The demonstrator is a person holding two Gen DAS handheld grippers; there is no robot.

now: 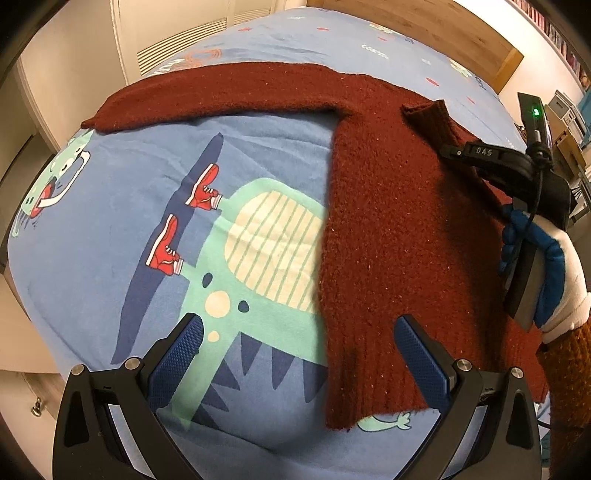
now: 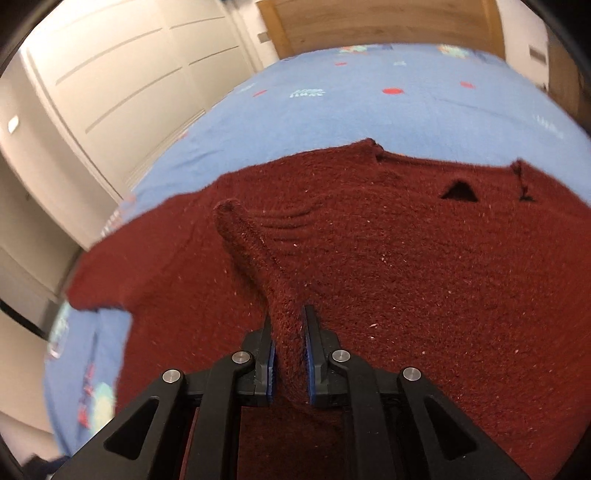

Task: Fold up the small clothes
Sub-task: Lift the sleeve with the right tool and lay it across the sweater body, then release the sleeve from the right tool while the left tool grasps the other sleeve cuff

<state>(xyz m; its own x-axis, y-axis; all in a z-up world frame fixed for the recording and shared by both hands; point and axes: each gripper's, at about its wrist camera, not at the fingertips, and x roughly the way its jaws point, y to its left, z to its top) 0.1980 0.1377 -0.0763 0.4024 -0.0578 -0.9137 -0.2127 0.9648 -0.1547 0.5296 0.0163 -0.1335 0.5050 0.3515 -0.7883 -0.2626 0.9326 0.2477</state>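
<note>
A dark red knitted sweater (image 1: 388, 206) lies flat on a blue bed cover, one sleeve stretched out to the left (image 1: 221, 96). My left gripper (image 1: 299, 332) is open and empty, low over the sweater's hem and left edge. My right gripper (image 2: 288, 328) is shut on the cuff of the other sleeve (image 2: 258, 266), which it holds folded over the sweater's body (image 2: 406, 277). In the left wrist view the right gripper (image 1: 443, 147) shows at the right with the lifted cuff (image 1: 428, 114). The neck opening (image 2: 458, 192) faces the far side.
The blue bed cover (image 1: 129, 221) bears a green cartoon monster with red shoes. A wooden headboard (image 2: 369, 22) stands at the far end. White cupboard doors (image 2: 110, 81) run along the left. Shelves and boxes (image 1: 565, 122) stand at the right.
</note>
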